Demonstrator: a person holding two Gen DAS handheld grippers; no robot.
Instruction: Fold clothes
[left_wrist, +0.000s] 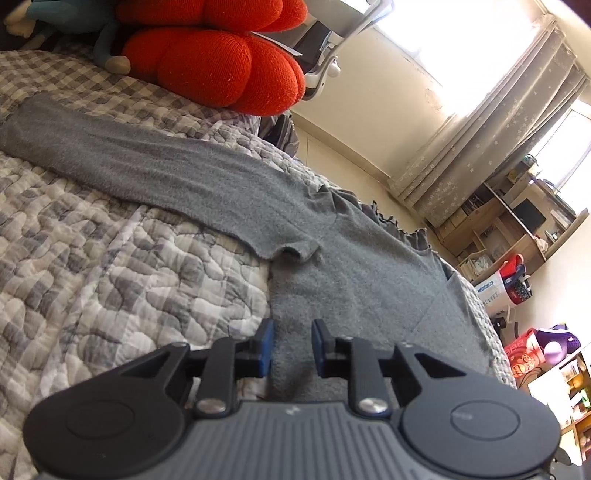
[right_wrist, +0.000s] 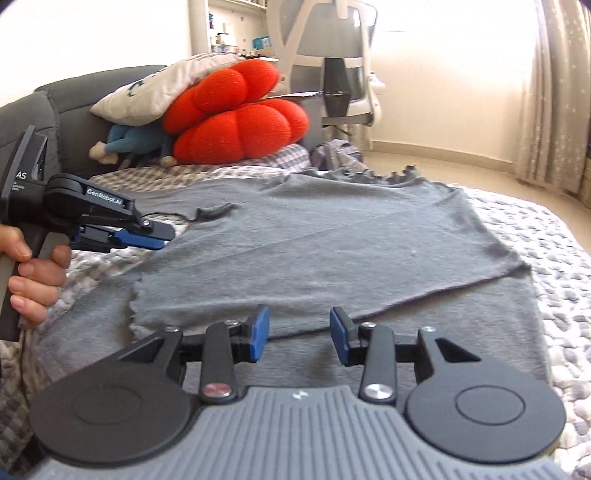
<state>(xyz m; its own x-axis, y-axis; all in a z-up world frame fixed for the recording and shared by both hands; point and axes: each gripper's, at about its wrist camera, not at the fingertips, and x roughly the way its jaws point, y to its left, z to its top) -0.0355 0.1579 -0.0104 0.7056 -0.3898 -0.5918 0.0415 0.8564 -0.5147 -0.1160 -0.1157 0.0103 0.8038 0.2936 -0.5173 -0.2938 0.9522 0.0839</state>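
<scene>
Grey top (right_wrist: 332, 236): spread flat on quilted checked bedspread (left_wrist: 92, 266), one sleeve (left_wrist: 129, 158) stretched sideways, far side folded over. Left gripper (left_wrist: 291, 347): jaws slightly parted over the fabric, nothing clamped. Right gripper (right_wrist: 299, 332): jaws apart, empty, above near hem. Red cushion (right_wrist: 236, 118), blue soft toy (right_wrist: 125, 142) and pillow (right_wrist: 159, 88) at headboard. White office chair (right_wrist: 332, 48), curtains (left_wrist: 491, 122), shelving (left_wrist: 517, 221) beyond.

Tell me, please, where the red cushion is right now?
In the right wrist view the red cushion sits at the far end of the bed, under a pale pillow, beyond the grey top.
</scene>
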